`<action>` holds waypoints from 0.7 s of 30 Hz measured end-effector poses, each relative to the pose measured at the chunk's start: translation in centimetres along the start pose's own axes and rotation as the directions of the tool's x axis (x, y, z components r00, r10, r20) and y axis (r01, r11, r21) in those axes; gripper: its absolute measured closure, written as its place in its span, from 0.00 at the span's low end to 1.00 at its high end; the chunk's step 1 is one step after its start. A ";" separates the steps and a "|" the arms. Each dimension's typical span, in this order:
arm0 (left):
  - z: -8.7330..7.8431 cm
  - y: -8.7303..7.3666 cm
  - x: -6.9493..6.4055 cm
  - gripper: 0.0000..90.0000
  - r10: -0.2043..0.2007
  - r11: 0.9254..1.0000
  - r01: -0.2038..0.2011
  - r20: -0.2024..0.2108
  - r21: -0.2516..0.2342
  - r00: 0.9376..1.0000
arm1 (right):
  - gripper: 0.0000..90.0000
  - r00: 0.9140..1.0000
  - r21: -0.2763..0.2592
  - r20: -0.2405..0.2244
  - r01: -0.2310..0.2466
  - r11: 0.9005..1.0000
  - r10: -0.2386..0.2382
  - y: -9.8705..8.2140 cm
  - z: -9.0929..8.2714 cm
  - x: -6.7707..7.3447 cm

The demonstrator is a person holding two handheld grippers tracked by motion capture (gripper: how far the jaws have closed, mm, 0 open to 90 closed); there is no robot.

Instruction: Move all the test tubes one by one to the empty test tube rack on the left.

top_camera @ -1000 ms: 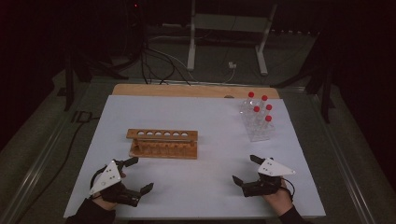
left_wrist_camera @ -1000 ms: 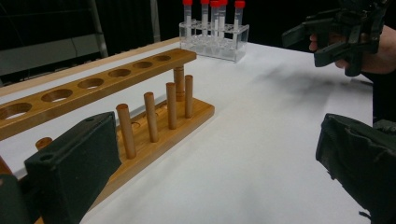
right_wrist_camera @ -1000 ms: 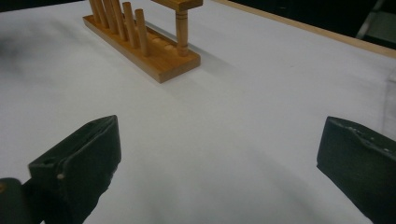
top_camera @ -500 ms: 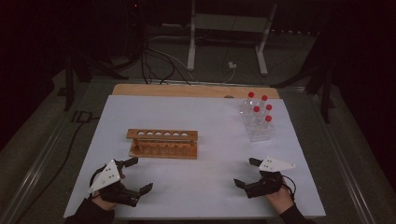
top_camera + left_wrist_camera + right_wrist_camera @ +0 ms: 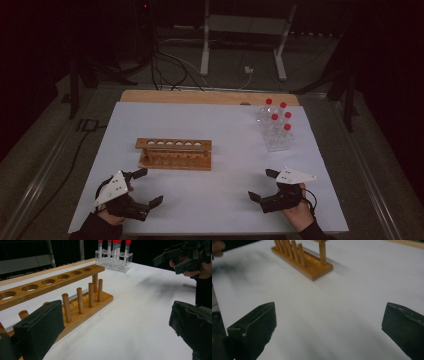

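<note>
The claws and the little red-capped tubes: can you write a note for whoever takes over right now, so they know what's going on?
Left claw: open, empty, low over the near-left of the white table.
Right claw: open, empty, low over the near-right.
Wooden test tube rack: mid-table, in front of the left claw; every hole in its top bar is empty.
Red-capped tubes: five, upright in the clear plastic rack at the far right, beyond the right claw.
Done: nothing moved yet, by the look of it.
Left: probably carrying the tubes over to the wooden rack one by one; the right claw is nearer to them.
</note>
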State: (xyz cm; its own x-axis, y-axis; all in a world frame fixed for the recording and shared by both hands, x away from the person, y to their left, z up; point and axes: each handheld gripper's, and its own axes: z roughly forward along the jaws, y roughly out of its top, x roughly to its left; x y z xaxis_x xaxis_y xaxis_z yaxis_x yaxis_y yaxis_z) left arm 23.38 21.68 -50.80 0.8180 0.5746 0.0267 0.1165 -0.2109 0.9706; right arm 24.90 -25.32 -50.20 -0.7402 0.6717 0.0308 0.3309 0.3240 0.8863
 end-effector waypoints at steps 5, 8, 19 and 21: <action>0.1 0.0 0.0 0.01 0.000 1.000 0.000 0.001 0.004 1.000 | 0.00 1.000 -0.027 0.022 0.012 1.000 -0.011 1.3 -0.6 0.5; 0.1 0.0 0.0 0.01 -0.003 1.000 0.003 0.001 0.004 1.000 | 0.00 0.999 -0.037 0.032 0.006 0.999 -0.005 1.7 -1.0 0.5; 0.1 0.0 0.0 0.01 -0.006 1.000 0.006 0.007 0.002 1.000 | 0.00 0.997 -0.068 0.079 0.026 0.997 -0.021 4.7 -2.6 0.0; 0.1 0.0 0.0 0.01 -0.007 1.000 0.007 0.007 0.002 1.000 | 0.00 0.997 -0.074 0.081 0.025 0.997 -0.019 4.9 -2.7 -0.1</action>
State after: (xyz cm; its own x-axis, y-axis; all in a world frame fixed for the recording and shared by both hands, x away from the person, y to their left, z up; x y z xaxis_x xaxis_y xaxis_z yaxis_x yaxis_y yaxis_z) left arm 23.43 21.58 -50.84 0.8212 0.5703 0.0185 0.1229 -0.2085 0.9703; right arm 25.03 -25.58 -44.58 -0.6967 0.7169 -0.0233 0.2685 0.2907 0.9184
